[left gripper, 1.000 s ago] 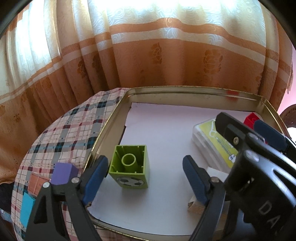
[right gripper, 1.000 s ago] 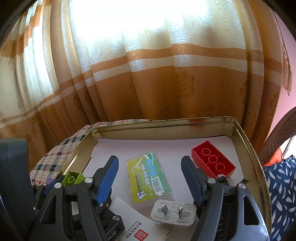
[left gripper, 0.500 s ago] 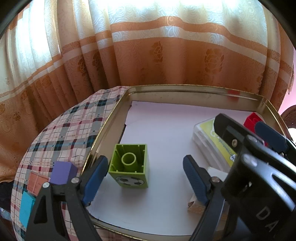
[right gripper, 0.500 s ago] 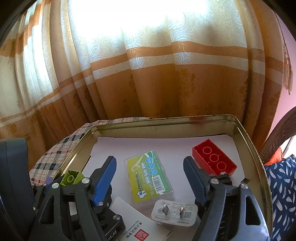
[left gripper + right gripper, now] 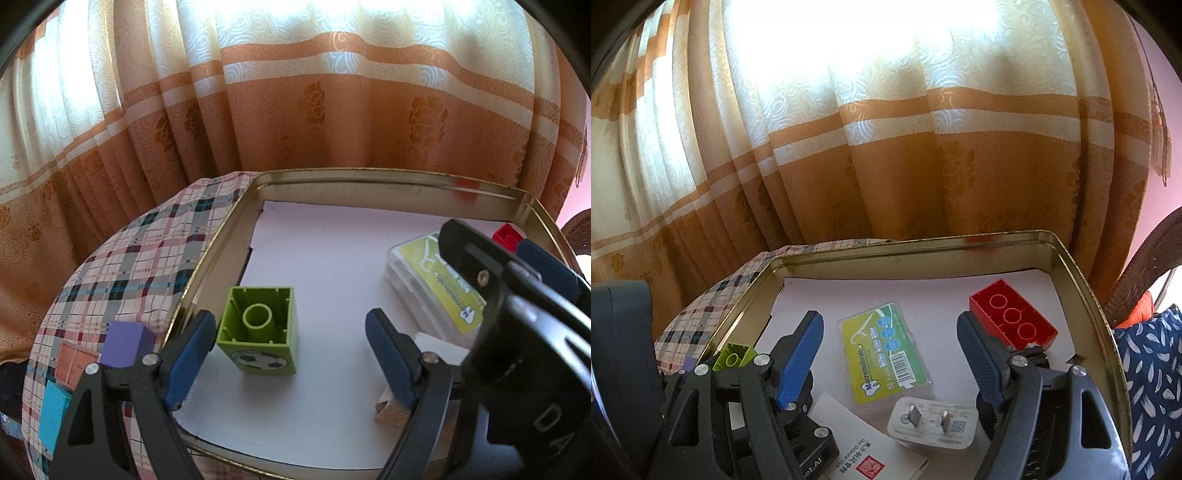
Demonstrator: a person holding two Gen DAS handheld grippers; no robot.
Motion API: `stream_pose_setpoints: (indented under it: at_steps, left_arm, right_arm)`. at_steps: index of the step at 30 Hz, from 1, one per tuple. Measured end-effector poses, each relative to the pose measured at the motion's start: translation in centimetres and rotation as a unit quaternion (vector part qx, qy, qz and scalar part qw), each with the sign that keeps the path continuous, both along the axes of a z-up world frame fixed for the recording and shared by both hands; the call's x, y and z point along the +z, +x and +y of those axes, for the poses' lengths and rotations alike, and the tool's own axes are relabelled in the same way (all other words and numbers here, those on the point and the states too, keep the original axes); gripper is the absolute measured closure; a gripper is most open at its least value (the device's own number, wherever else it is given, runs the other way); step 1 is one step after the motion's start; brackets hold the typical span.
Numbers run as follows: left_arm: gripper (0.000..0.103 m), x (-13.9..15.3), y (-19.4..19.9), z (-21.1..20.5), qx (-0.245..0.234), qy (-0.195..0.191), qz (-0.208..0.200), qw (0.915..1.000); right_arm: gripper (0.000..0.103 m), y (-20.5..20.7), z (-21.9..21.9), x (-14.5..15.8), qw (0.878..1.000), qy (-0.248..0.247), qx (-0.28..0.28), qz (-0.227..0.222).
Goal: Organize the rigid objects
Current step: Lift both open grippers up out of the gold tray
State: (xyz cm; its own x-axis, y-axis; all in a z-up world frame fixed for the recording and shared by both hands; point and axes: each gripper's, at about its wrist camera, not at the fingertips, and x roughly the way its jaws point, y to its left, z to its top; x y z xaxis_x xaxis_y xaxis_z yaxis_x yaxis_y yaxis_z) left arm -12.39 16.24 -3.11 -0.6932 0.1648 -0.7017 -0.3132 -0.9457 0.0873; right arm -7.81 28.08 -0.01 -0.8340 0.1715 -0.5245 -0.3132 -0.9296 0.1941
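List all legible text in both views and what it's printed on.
"Macromolecule", "50 Pieces" plus a barcode: green-labelled clear case; its smaller print is too blurred.
"The Oriental Club"-like line and a red seal: white booklet; only partly legible.
"DA": right gripper body, cut off by the frame.
"AI", end of a longer word: left gripper body.
Markings on the white plug adapter: too small to read.

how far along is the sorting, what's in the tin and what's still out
Done: green brick, red brick, plastic case and white plug lie in the tin. In hand: nothing; left gripper and right gripper are open. Left: purple, orange, blue blocks on the cloth.
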Motion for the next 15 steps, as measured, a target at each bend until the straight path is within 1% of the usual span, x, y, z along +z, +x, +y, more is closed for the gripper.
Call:
stream_pose_setpoints:
  at_steps: [7, 15]
  left_arm:
    - [0.018, 0.0, 0.0, 0.0, 0.001, 0.000, 0.000, 1.0000]
    - [0.018, 0.0, 0.0, 0.1, 0.001, -0.001, 0.000, 1.0000]
  right_arm:
    - [0.026, 0.9, -0.4, 0.7, 1.000, 0.018, -0.014, 0.018]
    - [0.026, 1.4, -0.7, 1.1, 0.998, 0.039, -0.033, 0.023]
